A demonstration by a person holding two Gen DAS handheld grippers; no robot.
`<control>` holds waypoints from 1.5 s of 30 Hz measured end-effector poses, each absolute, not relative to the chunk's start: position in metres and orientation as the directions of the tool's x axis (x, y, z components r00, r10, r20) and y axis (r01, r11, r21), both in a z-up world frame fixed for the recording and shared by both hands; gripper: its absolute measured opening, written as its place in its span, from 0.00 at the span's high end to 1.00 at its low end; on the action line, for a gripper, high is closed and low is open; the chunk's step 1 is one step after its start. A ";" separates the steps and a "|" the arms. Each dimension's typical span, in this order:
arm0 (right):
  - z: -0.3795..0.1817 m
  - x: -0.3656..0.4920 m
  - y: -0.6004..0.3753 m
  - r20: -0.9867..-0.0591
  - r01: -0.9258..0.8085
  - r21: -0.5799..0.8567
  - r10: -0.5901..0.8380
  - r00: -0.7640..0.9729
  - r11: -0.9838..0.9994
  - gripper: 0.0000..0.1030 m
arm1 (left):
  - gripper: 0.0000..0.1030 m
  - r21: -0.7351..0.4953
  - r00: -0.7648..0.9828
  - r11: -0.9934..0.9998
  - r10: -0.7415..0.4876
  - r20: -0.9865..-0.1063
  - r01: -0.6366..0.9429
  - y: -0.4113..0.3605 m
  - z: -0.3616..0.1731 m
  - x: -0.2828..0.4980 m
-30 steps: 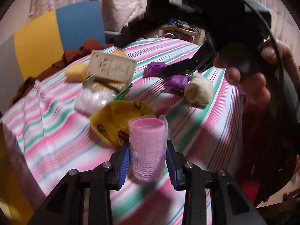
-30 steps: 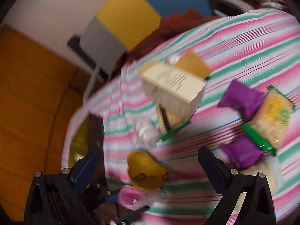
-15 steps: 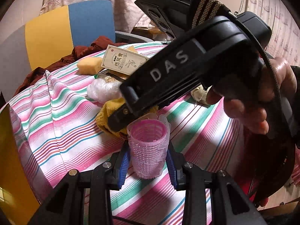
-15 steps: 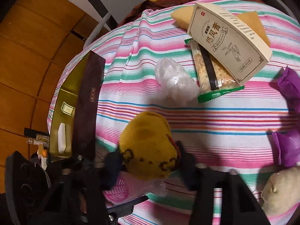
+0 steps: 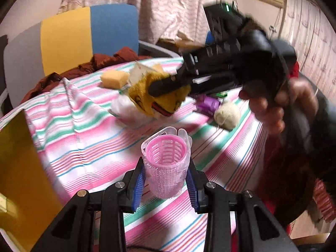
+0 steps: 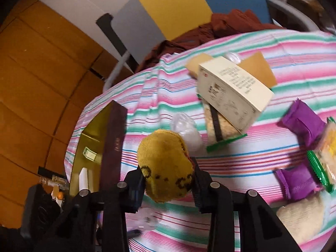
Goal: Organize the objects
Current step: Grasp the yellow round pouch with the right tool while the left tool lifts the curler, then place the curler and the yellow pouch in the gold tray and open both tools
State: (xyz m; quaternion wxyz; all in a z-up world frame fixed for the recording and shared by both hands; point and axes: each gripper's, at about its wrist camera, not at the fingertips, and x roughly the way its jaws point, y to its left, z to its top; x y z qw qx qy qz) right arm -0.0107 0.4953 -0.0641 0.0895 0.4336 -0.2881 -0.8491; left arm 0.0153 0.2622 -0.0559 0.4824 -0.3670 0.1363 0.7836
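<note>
My left gripper (image 5: 166, 185) is shut on a pink mesh hair roller (image 5: 166, 166), held upright just above the striped tablecloth (image 5: 88, 147). In the right wrist view my right gripper (image 6: 168, 183) is shut on a yellow knitted sock (image 6: 166, 163) with dark markings, lifted off the cloth. The left wrist view shows that same yellow sock (image 5: 159, 96) hanging from the right gripper's fingers (image 5: 168, 84), above the table's middle, with a hand (image 5: 279, 103) holding the device. A gold-lined open box (image 6: 90, 151) with a dark lid sits at the table's left edge.
On the cloth lie a cream carton (image 6: 231, 90), a cracker packet (image 6: 220, 128), a clear plastic bag (image 6: 187, 128), yellow sponges (image 5: 114, 78), purple wrappers (image 6: 302, 124), a cream sock ball (image 5: 227, 115). A colour-block chair (image 5: 84, 37) with brown cloth stands behind.
My right gripper closed on the yellow sock and lifted it off the cloth. My left gripper kept hold of the pink roller and tilted back a little.
</note>
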 end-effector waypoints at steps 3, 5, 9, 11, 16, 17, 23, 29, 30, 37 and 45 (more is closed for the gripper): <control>-0.061 -0.008 0.497 -0.671 -0.115 0.573 -0.383 -0.635 -0.812 0.63 | 0.65 -0.151 -0.303 -0.534 0.664 -0.684 -0.832 0.242 -0.040 0.012; -0.058 -0.004 0.499 -0.666 -0.129 0.574 -0.370 -0.648 -0.808 0.63 | 0.65 -0.159 -0.344 -0.576 0.662 -0.666 -0.802 0.221 -0.029 0.007; -0.048 -0.001 0.493 -0.665 -0.136 0.566 -0.353 -0.658 -0.813 0.63 | 0.65 -0.174 -0.428 -0.659 0.643 -0.635 -0.732 0.177 -0.013 -0.006; -0.038 -0.003 0.479 -0.653 -0.114 0.566 -0.360 -0.666 -0.816 0.63 | 0.65 -0.166 -0.489 -0.714 0.611 -0.623 -0.680 0.151 -0.008 -0.014; -0.016 -0.019 0.431 -0.634 -0.018 0.545 -0.399 -0.662 -0.838 0.63 | 0.65 -0.171 -0.614 -0.836 0.507 -0.606 -0.521 0.085 -0.001 -0.040; -0.012 -0.026 0.416 -0.631 0.009 0.544 -0.416 -0.655 -0.839 0.63 | 0.65 -0.163 -0.642 -0.866 0.466 -0.609 -0.474 0.070 -0.001 -0.047; -0.006 -0.070 0.339 -0.647 0.101 0.528 -0.476 -0.596 -0.843 0.63 | 0.65 -0.086 -0.704 -0.958 0.261 -0.660 -0.274 0.021 -0.016 -0.079; -0.011 -0.126 0.277 -0.693 0.103 0.498 -0.466 -0.550 -0.861 0.55 | 0.49 -0.098 -0.706 -0.981 0.187 -0.683 -0.166 -0.008 -0.031 -0.090; -0.011 -0.132 0.271 -0.691 0.103 0.503 -0.471 -0.548 -0.858 0.54 | 0.47 -0.098 -0.707 -0.983 0.179 -0.684 -0.154 -0.011 -0.031 -0.090; -0.005 -0.140 0.255 -0.668 0.098 0.520 -0.475 -0.573 -0.849 0.23 | 0.45 -0.124 -0.721 -0.985 0.174 -0.671 -0.122 -0.028 -0.029 -0.076; -0.016 -0.102 0.249 -0.724 0.105 0.407 -0.390 -0.569 -0.907 0.16 | 0.45 -0.143 -0.712 -0.974 0.226 -0.665 -0.175 -0.009 -0.021 -0.064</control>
